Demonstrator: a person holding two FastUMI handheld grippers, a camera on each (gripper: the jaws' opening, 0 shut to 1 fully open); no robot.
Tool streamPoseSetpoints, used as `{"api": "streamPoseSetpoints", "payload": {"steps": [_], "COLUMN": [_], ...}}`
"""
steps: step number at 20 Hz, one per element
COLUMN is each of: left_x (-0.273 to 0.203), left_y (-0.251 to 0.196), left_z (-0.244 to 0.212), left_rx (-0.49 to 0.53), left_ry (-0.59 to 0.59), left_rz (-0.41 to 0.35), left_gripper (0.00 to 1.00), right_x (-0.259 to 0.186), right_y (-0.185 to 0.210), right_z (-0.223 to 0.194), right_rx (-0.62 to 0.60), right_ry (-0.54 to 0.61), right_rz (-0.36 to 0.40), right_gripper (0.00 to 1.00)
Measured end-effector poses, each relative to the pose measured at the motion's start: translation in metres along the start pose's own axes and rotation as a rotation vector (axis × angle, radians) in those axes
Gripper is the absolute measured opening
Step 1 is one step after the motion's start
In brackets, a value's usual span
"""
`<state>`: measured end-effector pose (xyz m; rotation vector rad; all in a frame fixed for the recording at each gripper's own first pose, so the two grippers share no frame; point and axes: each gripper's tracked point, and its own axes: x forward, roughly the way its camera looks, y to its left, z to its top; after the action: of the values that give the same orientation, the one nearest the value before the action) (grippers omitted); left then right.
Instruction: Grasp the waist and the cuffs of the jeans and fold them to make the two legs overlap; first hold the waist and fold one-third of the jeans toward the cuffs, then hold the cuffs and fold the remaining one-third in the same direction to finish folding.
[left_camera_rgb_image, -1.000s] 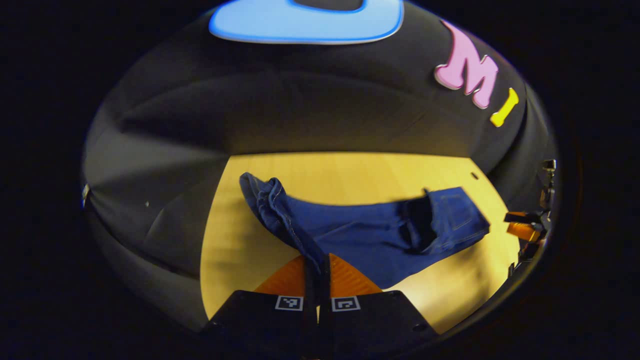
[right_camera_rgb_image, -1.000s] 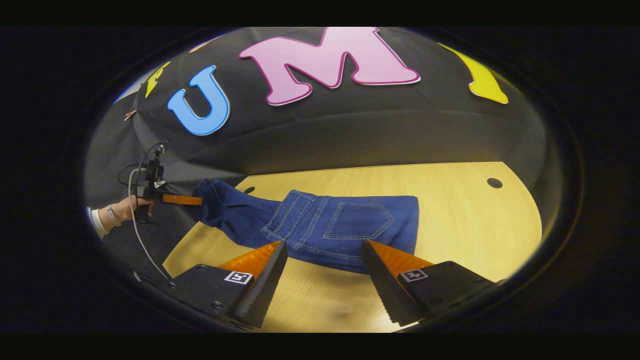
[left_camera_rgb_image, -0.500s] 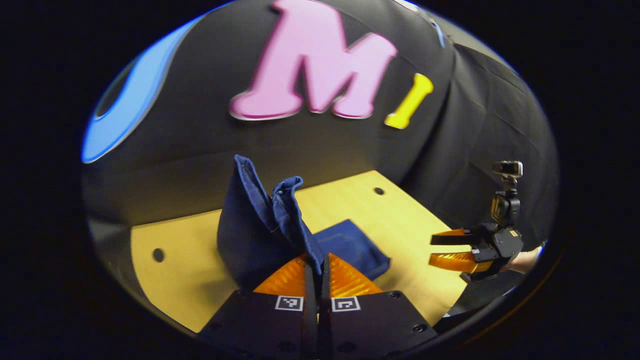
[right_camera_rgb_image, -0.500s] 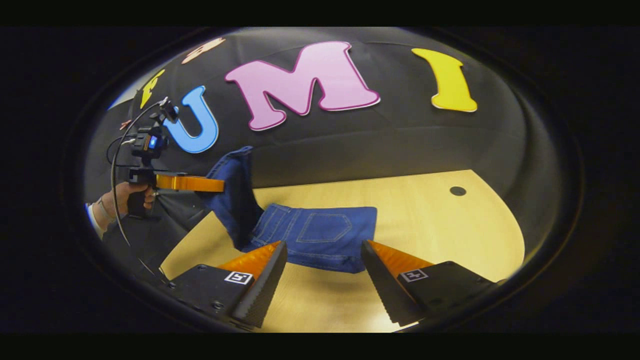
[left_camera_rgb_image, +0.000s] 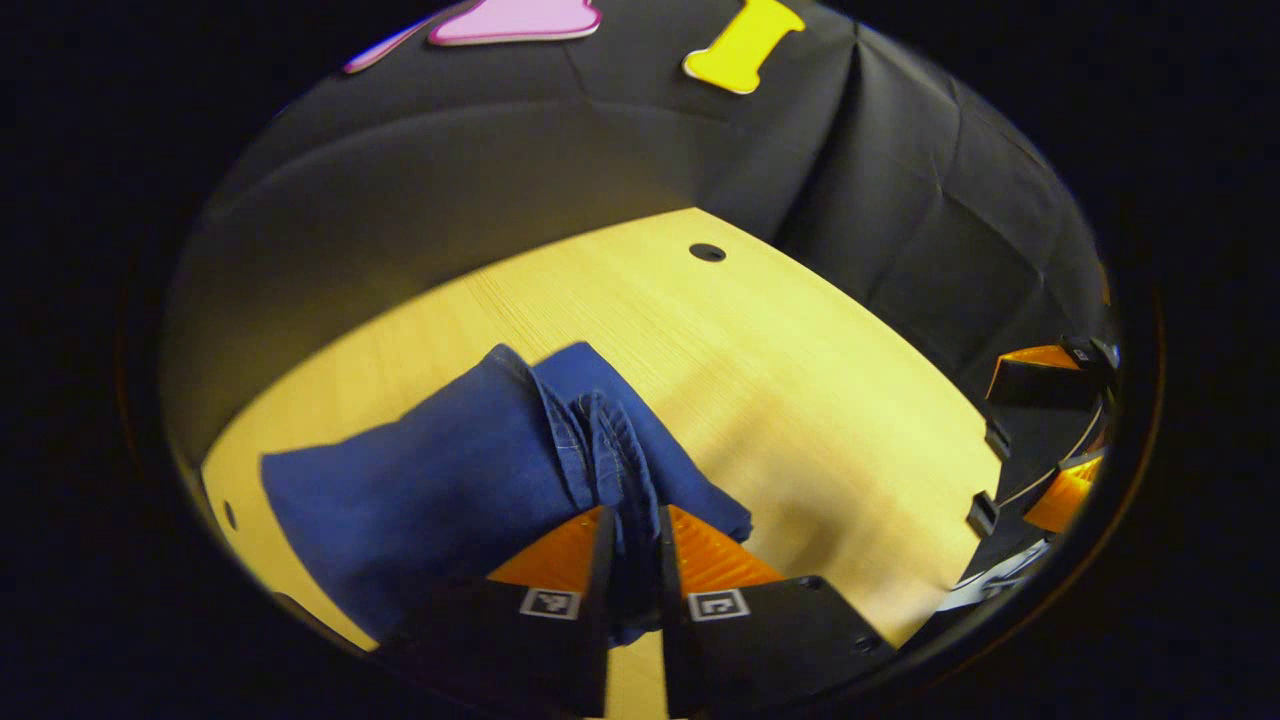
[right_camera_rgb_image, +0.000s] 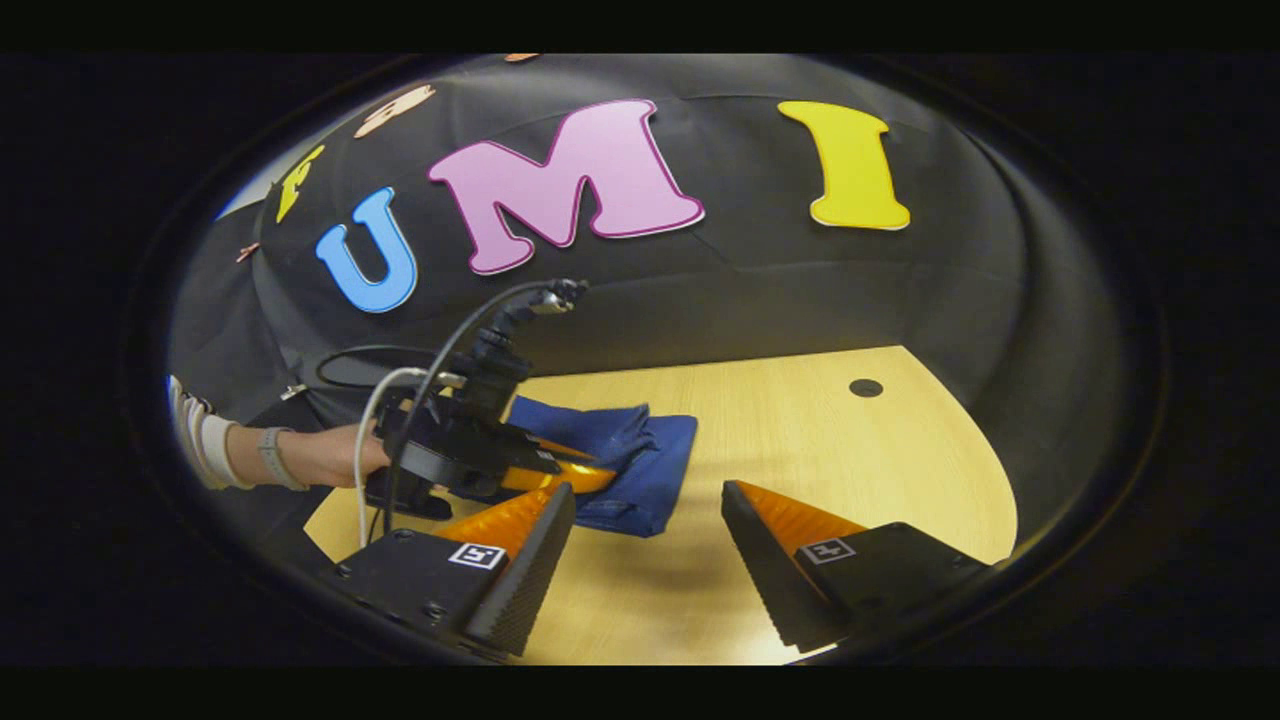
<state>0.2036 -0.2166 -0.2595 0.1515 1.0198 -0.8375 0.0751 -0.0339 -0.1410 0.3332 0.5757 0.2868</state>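
1. We see the left gripper (left_camera_rgb_image: 632, 560) clamped on the bunched cuffs of the folded dark-blue denim jeans (left_camera_rgb_image: 450, 490).
2. Jeans lie on the pale wooden table (left_camera_rgb_image: 800, 380).
3. Right gripper (right_camera_rgb_image: 648, 560) hangs spread wide, holding nothing, near the jeans.

This place is a recording booth, not a home. A black cloth wall (right_camera_rgb_image: 760, 290) closes around a light wooden table (right_camera_rgb_image: 850, 450) with round cable holes (right_camera_rgb_image: 866, 387), and a camera with cables (right_camera_rgb_image: 440, 370) is mounted on the handheld device.
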Motion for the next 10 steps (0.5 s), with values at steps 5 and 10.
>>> {"api": "streamPoseSetpoints", "payload": {"steps": [5, 10], "left_x": [-0.004, -0.110], "left_y": [-0.010, -0.010], "left_z": [0.020, 0.041], "left_rx": [-0.157, -0.040], "left_ry": [-0.146, -0.448], "left_rz": [0.007, 0.159], "left_gripper": [0.76, 0.95], "right_x": [0.006, -0.010], "right_y": [-0.014, 0.000], "right_z": [0.003, 0.030], "right_rx": [-0.074, -0.221], "right_ry": [0.005, -0.123], "right_rz": [0.022, -0.025], "right_gripper": [0.90, 0.81]}}
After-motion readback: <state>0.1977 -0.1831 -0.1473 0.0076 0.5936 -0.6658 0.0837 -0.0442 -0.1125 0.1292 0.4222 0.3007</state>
